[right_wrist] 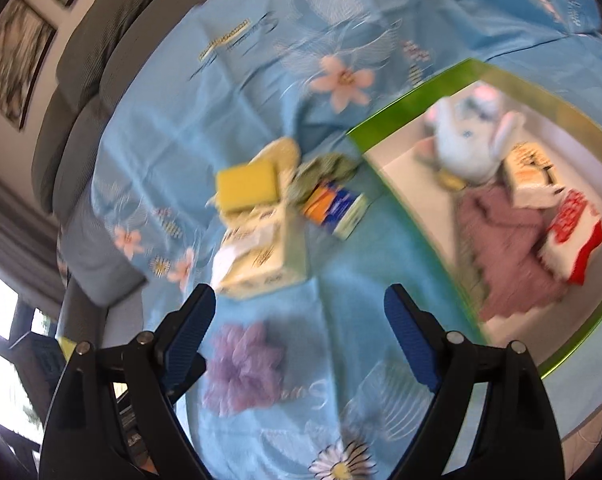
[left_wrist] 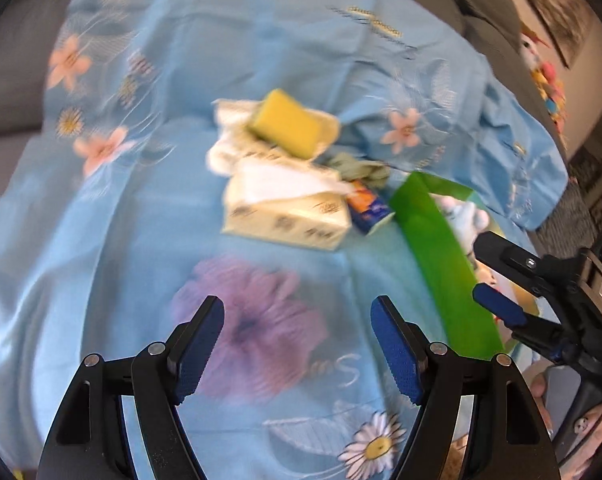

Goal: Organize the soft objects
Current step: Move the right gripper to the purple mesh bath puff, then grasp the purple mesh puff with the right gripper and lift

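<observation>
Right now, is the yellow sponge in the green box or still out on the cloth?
Out. The yellow sponge sits on the tissue pack on the blue cloth, left of the green box.

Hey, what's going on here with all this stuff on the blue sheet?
A person with a gripper in each hand is sorting soft things into a green box. The left gripper and right gripper both hang open and empty above the flowered sheet. The box holds a plush toy, a mauve cloth and some packets. A yellow sponge, a tissue pack and a small orange-and-blue packet lie outside it.
</observation>
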{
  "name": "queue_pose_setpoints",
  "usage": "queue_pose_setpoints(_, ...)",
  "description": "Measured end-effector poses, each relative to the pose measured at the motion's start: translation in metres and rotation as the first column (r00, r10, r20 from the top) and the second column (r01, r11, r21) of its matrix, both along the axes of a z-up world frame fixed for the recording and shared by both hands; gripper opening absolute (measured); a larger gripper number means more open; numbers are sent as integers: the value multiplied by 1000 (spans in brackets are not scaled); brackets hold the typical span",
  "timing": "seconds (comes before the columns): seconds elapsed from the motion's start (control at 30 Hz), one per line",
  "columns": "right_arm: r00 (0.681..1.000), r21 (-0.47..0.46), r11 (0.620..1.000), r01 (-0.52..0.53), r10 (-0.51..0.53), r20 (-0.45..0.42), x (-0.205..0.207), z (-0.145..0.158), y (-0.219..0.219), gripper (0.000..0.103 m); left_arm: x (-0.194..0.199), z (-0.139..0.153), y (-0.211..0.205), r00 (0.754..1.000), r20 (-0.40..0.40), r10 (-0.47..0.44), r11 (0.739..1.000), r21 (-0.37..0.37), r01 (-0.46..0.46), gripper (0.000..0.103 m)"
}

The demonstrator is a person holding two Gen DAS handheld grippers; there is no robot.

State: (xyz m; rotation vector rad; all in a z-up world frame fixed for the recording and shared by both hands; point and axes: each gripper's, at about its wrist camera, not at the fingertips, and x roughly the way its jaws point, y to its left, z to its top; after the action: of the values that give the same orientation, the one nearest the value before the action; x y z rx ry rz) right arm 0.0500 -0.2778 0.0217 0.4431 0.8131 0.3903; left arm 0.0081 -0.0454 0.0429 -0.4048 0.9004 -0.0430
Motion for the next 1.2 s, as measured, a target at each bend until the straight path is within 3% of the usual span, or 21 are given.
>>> queue_pose_setpoints(0.13,996,5,997,-79,79,-39,-7,-12,27,86,-14,-18,22,997,-37,63,997,-38,-65,76)
queue_pose_setpoints(0.4,979,23,987,-161,163,-126,-9,-40,67,86,-25,-50,35,990,-102,96,991,-87,-105,76)
queue_pose_setpoints(0.6,970,-26,984,-174,167,-177,-2,-64,87,74,-23,-60,36,991,-97,90,989,-110,-101,76)
queue_pose_setpoints(0.87,959,-67,975,-210,192,-207,10,-86,109,66,-19,-72,42,988,-115,105,986,-117,-118,53)
queue_pose_setpoints(1.07,950,-112,962,-249,220,-221,14,-100,125,48,-18,-77,42,987,-117,107,987,-111,-120,38)
queue_pose_setpoints(1.13,948,-132,956,-264,231,-218,14,-103,130,33,-16,-78,41,987,-119,106,987,-109,-119,36)
queue_pose_setpoints(1.2,947,-143,952,-271,237,-216,14,-105,131,26,-16,-78,40,988,-115,101,987,-114,-114,33)
